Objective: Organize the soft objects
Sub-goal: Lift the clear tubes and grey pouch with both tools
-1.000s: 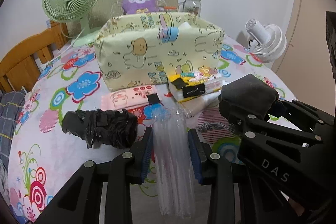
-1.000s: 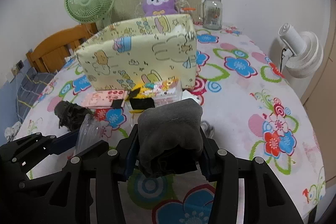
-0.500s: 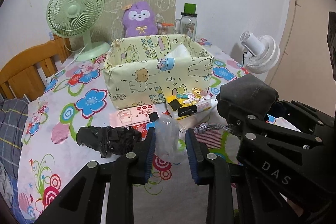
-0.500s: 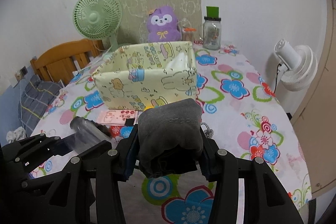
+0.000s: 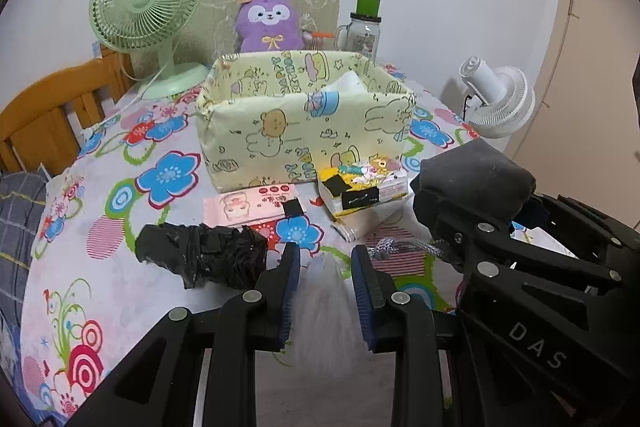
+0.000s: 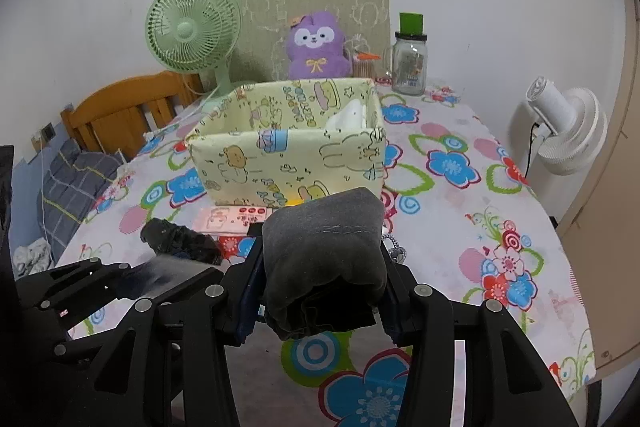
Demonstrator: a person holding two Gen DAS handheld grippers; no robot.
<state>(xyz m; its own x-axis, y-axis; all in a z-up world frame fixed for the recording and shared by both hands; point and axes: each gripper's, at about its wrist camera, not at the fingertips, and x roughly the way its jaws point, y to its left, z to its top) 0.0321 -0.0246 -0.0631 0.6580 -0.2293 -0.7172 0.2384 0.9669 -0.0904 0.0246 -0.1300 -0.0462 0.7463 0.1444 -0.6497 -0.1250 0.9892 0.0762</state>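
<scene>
Over the flowered tablecloth (image 5: 120, 291), just short of the fabric box (image 5: 280, 131): carry step with 2 soft things, judged as the lift-and-drop into the box

Left gripper (image 5: 325, 279): jaws closing on the clear plastic bag (image 5: 322, 291), thin film bunched between the blue pads and hanging below them; looks blurred, so hard to tell how much of it is caught. Right gripper (image 6: 320, 267): clenched on the grey cloth bundle (image 6: 324, 235), fold bulging up above the pads, loose ends drooping under them

To do it well:
- Finish the squeeze on the film before moving on; slippery stuff, likely to slide out of a light pinch
- Raise both loads above the near wall of the box, since neither is over the opening yet
- Pass over the black plastic bag (image 5: 208, 259), the pink tissue pack (image 5: 248, 205) and the yellow tissue pack (image 5: 360, 187), all lying between claws and box, without dragging the hanging ends across them
- Let go only once inside the rim, beside the white item (image 5: 346, 83) already in the right-hand part
- Keep the 2 claws apart; sit close side by side now, right one just beside the left

Box itself: straight ahead of both claws, near but not touching, open top facing up
</scene>
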